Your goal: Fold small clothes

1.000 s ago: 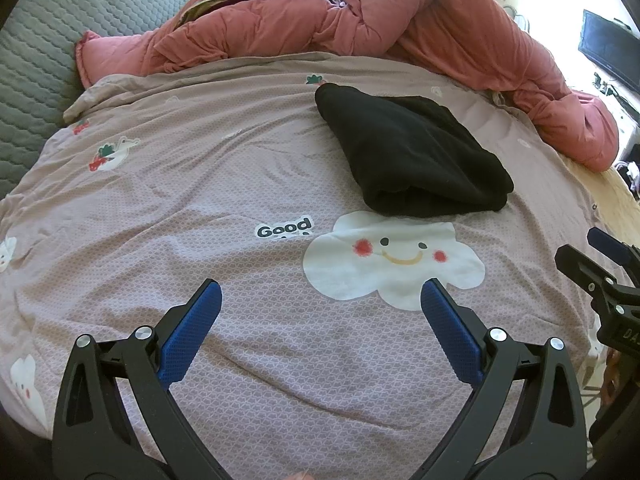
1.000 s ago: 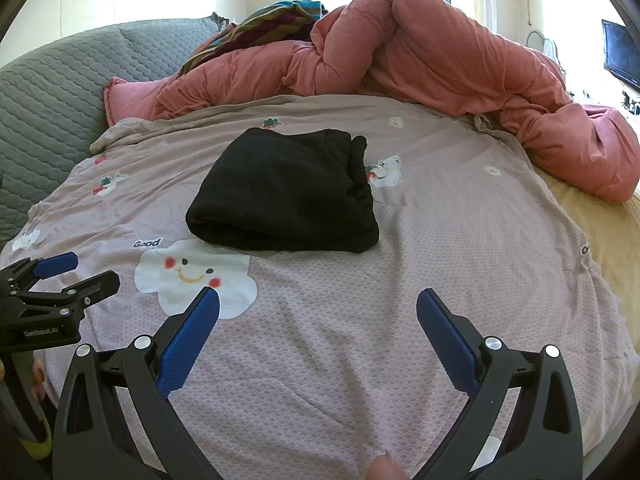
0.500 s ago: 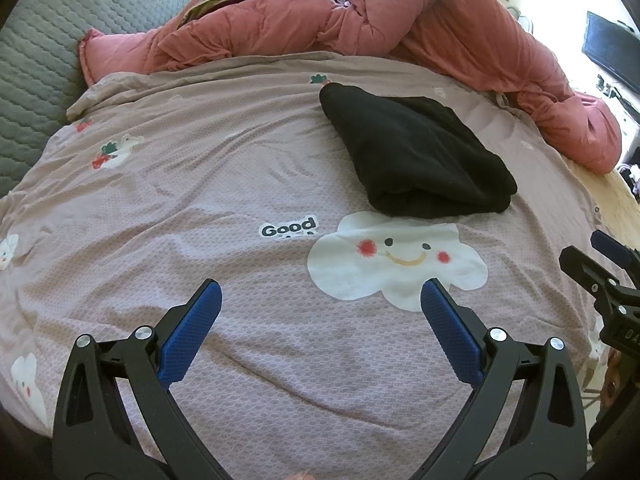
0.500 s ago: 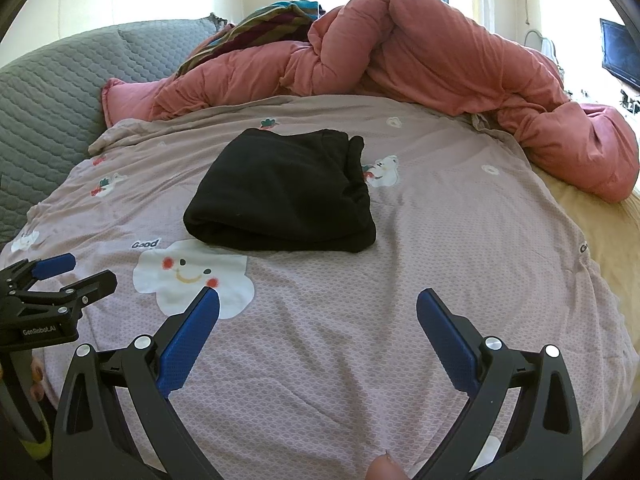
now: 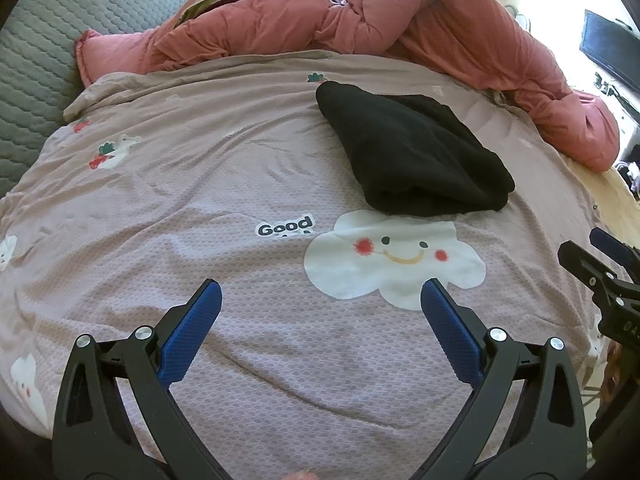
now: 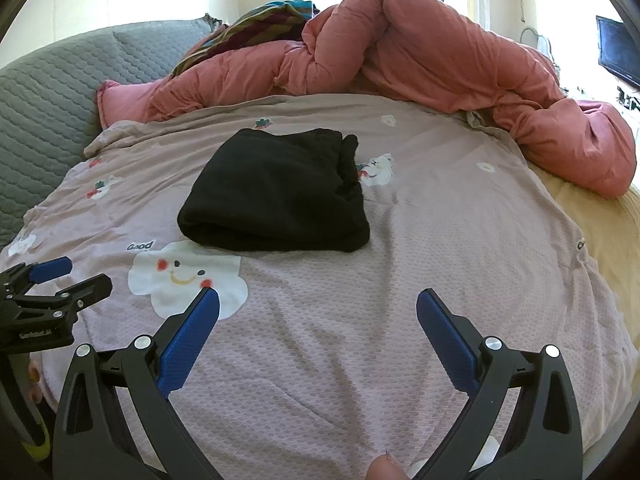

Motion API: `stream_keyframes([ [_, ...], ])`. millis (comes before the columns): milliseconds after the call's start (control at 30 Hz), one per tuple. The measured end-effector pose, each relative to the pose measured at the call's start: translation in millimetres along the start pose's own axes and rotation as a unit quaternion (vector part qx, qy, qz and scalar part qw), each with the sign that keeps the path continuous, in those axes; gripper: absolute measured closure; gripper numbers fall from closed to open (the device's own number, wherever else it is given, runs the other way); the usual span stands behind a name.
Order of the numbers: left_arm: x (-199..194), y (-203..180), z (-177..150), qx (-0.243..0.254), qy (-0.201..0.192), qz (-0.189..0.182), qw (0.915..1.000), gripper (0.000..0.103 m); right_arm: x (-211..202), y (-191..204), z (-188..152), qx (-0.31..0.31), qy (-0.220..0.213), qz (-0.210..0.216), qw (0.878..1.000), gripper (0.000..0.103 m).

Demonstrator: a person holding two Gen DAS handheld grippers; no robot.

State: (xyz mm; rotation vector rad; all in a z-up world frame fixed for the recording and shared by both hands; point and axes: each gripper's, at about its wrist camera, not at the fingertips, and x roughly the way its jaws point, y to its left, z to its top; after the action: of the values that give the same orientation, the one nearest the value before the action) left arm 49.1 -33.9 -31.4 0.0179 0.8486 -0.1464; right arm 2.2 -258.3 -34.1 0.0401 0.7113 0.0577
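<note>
Nearest to me, the left claw (image 5: pixel 320 308) was spread wide and empty, its 2 blue pads hanging just above the printed bedsheet (image 5: pixel 200 200) at the near edge of the bed. The right claw (image 6: pixel 318 316) was beside it to the right, likewise gaping with nothing between its pads. Both were level and pointed toward the far side of the bed, neither touching any cloth; the tip of a person's finger (image 6: pixel 384 468) showed under the right one.

Between the claws and the garment lay a white smiling cloud print (image 5: pixel 394 258) on the sheet. Just beyond it, touching its far edge, sat the black garment (image 6: pixel 276 192), already doubled into a thick, rounded bundle near the middle of the bed and well apart from both claws. It looked like soft, fleecy knit: light, limp and bulky, likely to sag and slide open if lifted by 1 layer only. I judged the best hold to be at the 2 near corners of the rolled fold, pinching all layers together.

Farthest off, a pink duvet (image 6: pixel 440 60) was heaped along the far edge.
</note>
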Motion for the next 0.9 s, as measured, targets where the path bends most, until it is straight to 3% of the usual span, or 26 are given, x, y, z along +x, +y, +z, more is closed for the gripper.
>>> stream_keyframes([
  [200,6,0,1,0.000,0.016,0.018,0.9997,0.010,-2,-14,-1,0.016,-0.003,-0.025,1.000,0.005],
  [300,7,1,0,0.000,0.023,0.031,0.9993,0.010,-12,-32,-6,0.029,-0.011,-0.060,0.998,0.005],
  [433,7,7,0,-0.011,0.026,0.032,0.9991,0.010,-33,-79,-21,0.080,-0.017,-0.131,0.988,0.005],
  [533,5,17,2,-0.031,0.023,0.021,0.9990,0.010,-55,-130,-39,0.135,-0.017,-0.209,0.968,0.005],
  [633,7,37,7,-0.059,0.030,0.023,0.9976,0.010,-79,-187,-63,0.201,-0.006,-0.286,0.937,0.005],
  [767,10,91,20,-0.109,0.041,0.041,0.9923,0.010,-116,-267,-115,0.300,0.015,-0.381,0.874,0.005],
  [833,9,119,26,-0.126,0.037,0.064,0.9893,0.010,-131,-301,-144,0.343,0.037,-0.424,0.838,0.005],
  [900,8,156,33,-0.135,0.030,0.105,0.9848,0.010,-139,-322,-167,0.369,0.051,-0.447,0.813,0.005],
])
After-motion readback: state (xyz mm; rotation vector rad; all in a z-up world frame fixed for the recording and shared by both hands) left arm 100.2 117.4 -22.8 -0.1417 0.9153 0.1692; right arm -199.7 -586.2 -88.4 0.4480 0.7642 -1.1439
